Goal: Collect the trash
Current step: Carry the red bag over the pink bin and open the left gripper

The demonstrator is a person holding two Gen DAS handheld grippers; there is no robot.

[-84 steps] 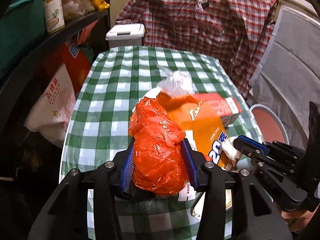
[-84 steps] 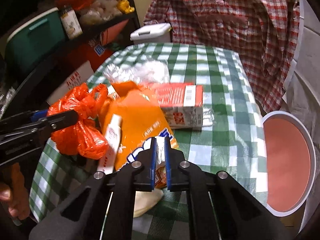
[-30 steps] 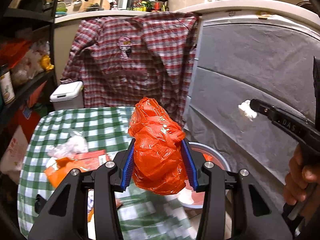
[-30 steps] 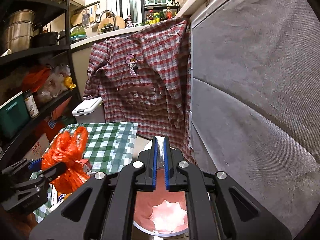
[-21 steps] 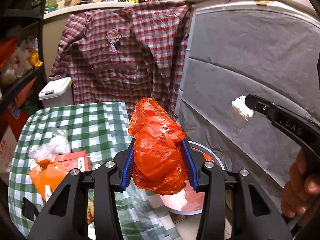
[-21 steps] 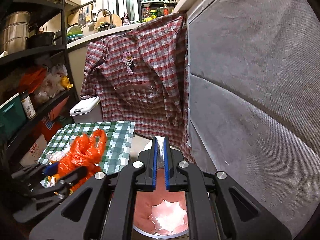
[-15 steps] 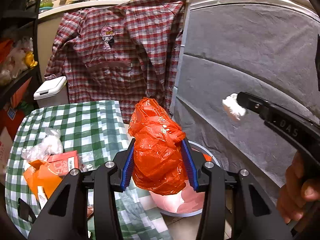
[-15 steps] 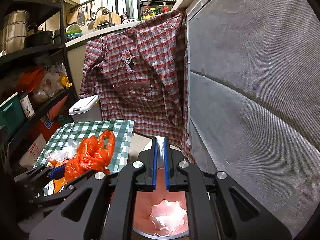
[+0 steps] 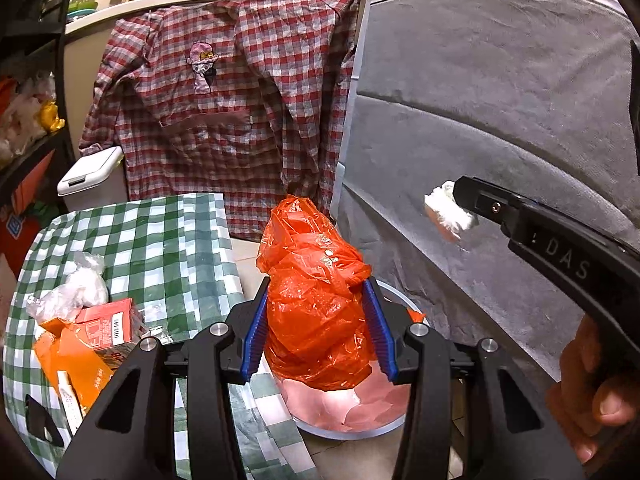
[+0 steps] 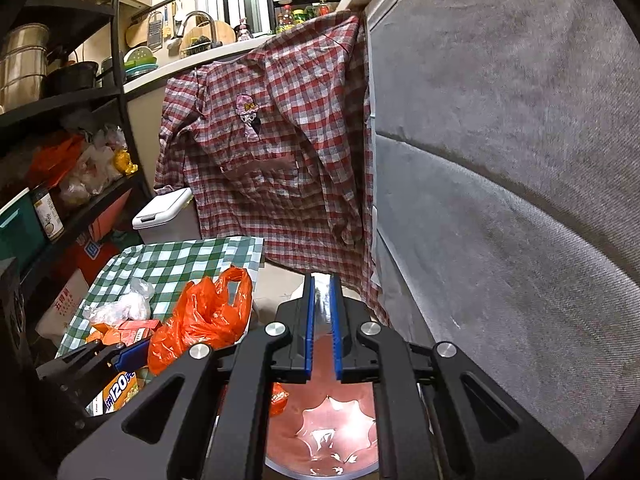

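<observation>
Left gripper (image 9: 316, 336) fingers clamped on a crumpled orange bag (image 9: 316, 304) above the pink-lined bin (image 9: 348, 416), right gripper (image 10: 321, 320) just parting its fingers around a white wad (image 9: 448, 216), more litter on the checked tabletop (image 9: 160, 236)

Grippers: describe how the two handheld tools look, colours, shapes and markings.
Both are matte black plastic. The left gripper has angular arms with triangular cut-outs, silver screw heads and ribbed blue pads on its fingers. The right gripper matches it; from the side its body bears embossed letters "DAS".
</observation>
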